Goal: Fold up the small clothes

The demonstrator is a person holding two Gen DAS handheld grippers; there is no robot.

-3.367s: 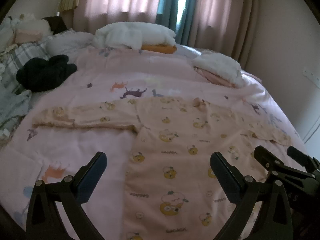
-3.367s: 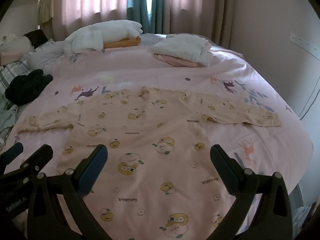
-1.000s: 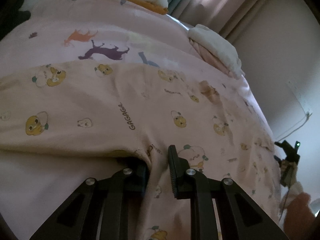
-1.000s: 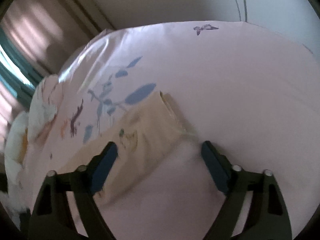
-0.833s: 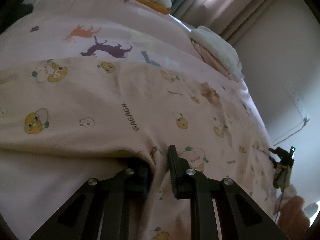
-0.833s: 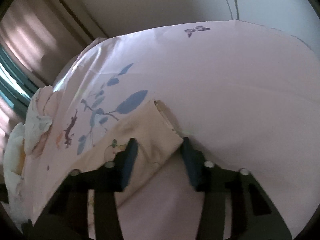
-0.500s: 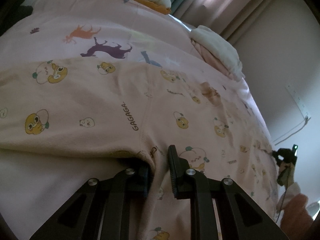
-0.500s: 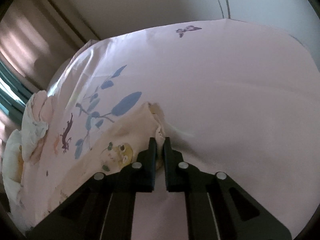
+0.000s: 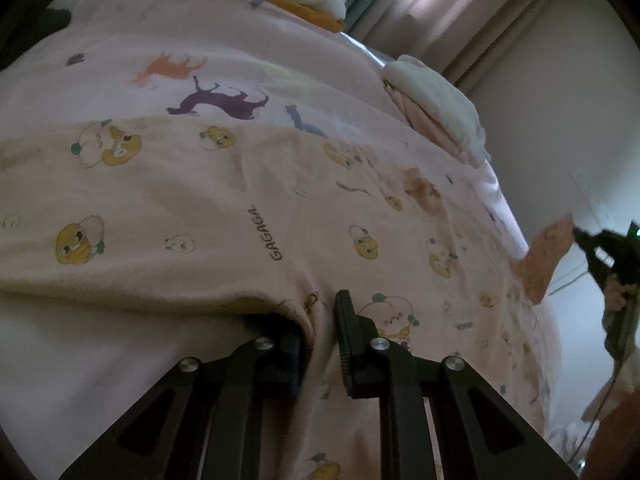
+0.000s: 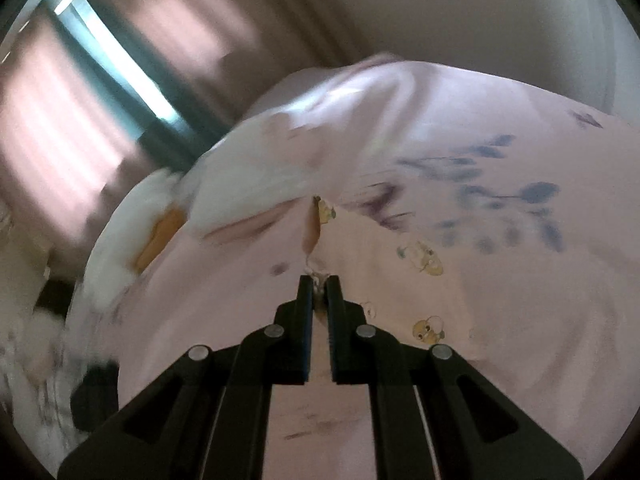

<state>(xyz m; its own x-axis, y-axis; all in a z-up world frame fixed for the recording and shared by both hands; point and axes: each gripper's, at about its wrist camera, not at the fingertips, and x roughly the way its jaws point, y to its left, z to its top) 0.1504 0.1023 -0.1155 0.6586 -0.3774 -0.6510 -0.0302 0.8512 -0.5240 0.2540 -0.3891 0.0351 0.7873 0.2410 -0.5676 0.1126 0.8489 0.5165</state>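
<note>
The bed (image 9: 100, 360) takes up nearly everything, covered in a pale pink sheet (image 9: 280, 52) printed with animal shapes, an orange one and a purple one in the far part and blue leafy sprigs on the right side. Pinkish curtains (image 9: 460, 4) with a teal strip between them hang at the far end.

Spread across the sheet is the baby top (image 9: 180, 200), the thing being folded. It's cream-peach with little yellow cartoon faces and "GAGAGA" lettering. Its long axis, sleeve to sleeve, runs left to right across the bed, and the body runs toward the near edge. It lies mostly flat with soft wrinkles, and there's a brownish patch around the neck area.

Two piles of folded white laundry sit at the far end, one with an orange piece (image 9: 308, 10) under it, the other (image 9: 436, 96) on the far right on top of something pink.

The left gripper (image 9: 318, 332) has its jaws pinching a bunch of fabric at the underarm seam, low and near the camera. The right gripper (image 10: 318, 284) has its jaws pressed together on the right sleeve cuff (image 10: 316, 216), which hangs lifted off the sheet. In the left view that raised cuff shows at the far right edge. The right view is quite blurry.
</note>
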